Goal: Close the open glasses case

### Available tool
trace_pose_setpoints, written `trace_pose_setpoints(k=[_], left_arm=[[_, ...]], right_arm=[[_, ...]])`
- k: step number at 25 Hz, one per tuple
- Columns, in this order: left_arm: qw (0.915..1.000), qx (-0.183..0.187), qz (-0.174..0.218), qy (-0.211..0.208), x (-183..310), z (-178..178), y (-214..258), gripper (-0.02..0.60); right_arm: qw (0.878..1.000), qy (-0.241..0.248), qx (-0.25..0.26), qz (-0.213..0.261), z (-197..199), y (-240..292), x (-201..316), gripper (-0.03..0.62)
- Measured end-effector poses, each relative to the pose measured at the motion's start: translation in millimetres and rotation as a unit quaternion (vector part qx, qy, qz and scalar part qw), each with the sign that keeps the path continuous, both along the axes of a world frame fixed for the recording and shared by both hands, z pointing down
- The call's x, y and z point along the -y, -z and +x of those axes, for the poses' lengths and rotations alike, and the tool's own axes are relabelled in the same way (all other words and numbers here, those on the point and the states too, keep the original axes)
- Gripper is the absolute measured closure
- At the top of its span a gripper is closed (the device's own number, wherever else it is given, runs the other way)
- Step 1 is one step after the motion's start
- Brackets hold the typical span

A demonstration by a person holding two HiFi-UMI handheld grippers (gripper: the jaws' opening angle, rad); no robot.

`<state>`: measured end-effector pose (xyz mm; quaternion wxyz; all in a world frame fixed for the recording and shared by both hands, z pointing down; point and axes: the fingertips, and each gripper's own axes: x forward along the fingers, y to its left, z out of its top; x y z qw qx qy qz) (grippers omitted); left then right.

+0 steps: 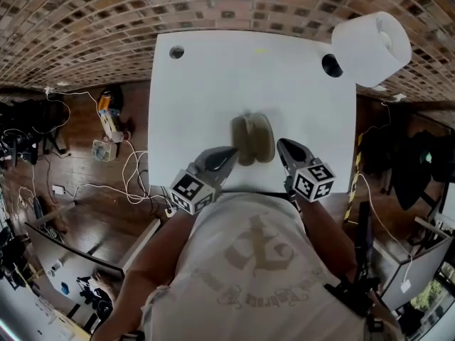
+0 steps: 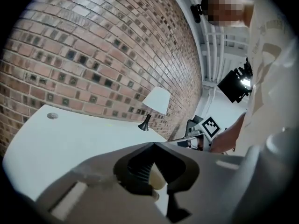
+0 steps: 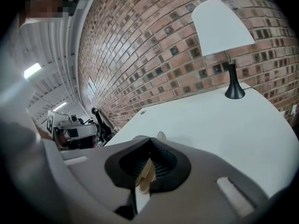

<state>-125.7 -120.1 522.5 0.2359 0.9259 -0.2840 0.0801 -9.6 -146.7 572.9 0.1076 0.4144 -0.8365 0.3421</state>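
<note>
Head view showed one olive glasses case lying open, its two halves side by side, near the front edge of the white table and about midway across it. Two grippers flanked it. The left gripper had its tip against the case's left half, and the right gripper sat just beside the right half. Each gripper's own view showed its jaw tips pressed together. A pale tan sliver sat in the window behind the tips, and I could not tell whether either pair pinched it.

One lamp with a white shade stood at the table's far right corner, and one round grommet marked the far left corner. A brick wall ran behind the table. Wooden floor lay to the left, strewn with white cables.

Only the head view took in the floor, the cables and the whole case. The left gripper view showed the lamp's black base and, past it, the right gripper's marker cube. The right gripper view caught the left gripper low at its left edge.
</note>
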Motion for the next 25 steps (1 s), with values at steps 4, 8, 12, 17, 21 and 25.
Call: trace_pose_setpoints(k=[4,8,12,17,21,25], left_arm=[[0.9998,-0.009,-0.004,-0.016,11,-5,-1,0.575],[0.9995,-0.017,-0.009,-0.025,17,-12,-5,0.575],[0.9994,-0.021,-0.009,-0.026,23,-20,-5,0.575],[0.9993,-0.022,-0.010,-0.028,21,-24,-3,0.575],[0.9996,-0.020,-0.006,-0.021,21,-26,-2,0.575],[0.9997,-0.014,-0.005,-0.020,10,-30,-2,0.575]], right_arm=[[1.000,-0.018,-0.012,-0.008,-2,-4,6,0.586],[0.999,-0.035,-0.022,-0.016,-5,-8,6,0.586],[0.998,-0.047,-0.042,-0.015,-2,-8,9,0.583],[0.997,-0.045,-0.057,-0.038,-2,-23,7,0.478],[0.994,-0.055,-0.054,-0.073,2,-47,10,0.434],[0.989,-0.068,-0.036,-0.128,4,-69,6,0.410]])
